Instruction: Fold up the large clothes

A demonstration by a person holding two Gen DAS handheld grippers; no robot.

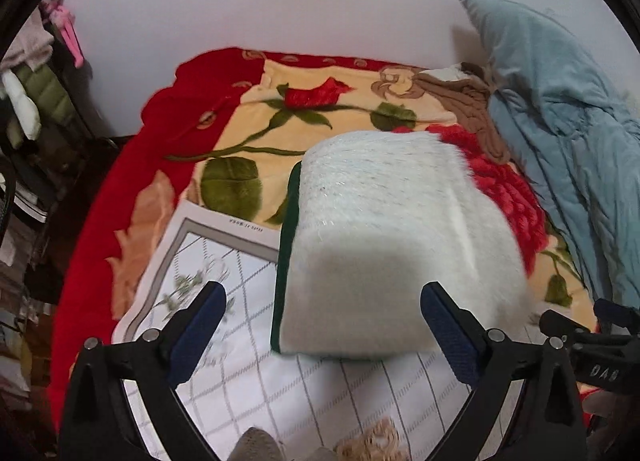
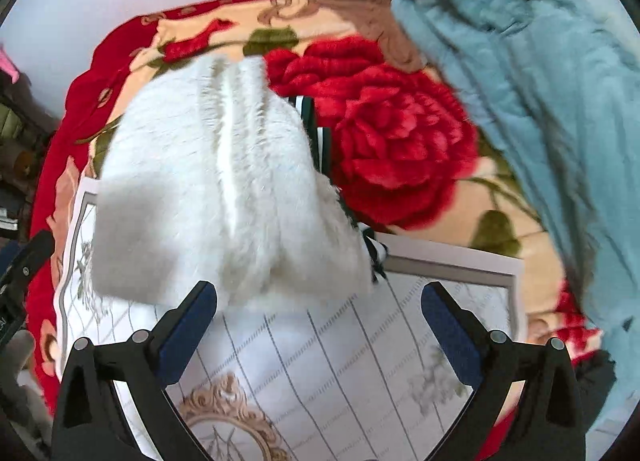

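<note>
Left wrist view: a bed under a red rose-patterned plush blanket (image 1: pixel 248 129) stands against a plain white wall (image 1: pixel 280 1), a white grid-printed cloth (image 1: pixel 240 361) bearing tiny illegible print lies on it, and the left gripper (image 1: pixel 322 301) has jaws apart, empty. The folded fluffy white garment with dark green edging (image 1: pixel 392 245) lies ahead, long axis running away. Right wrist view: the right gripper (image 2: pixel 320 301) jaws gape empty before the garment (image 2: pixel 224 189), beside a pale blue quilt (image 2: pixel 540 81).

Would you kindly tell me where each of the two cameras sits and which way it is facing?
Left wrist: on the left gripper, angled down at the folded white fuzzy garment; its own open fingers show, with the right gripper at the right edge.
Right wrist: on the right gripper, angled down at the same garment; its open fingers show.
Shared: garment, checked white cloth, rose blanket, blue quilt.
</note>
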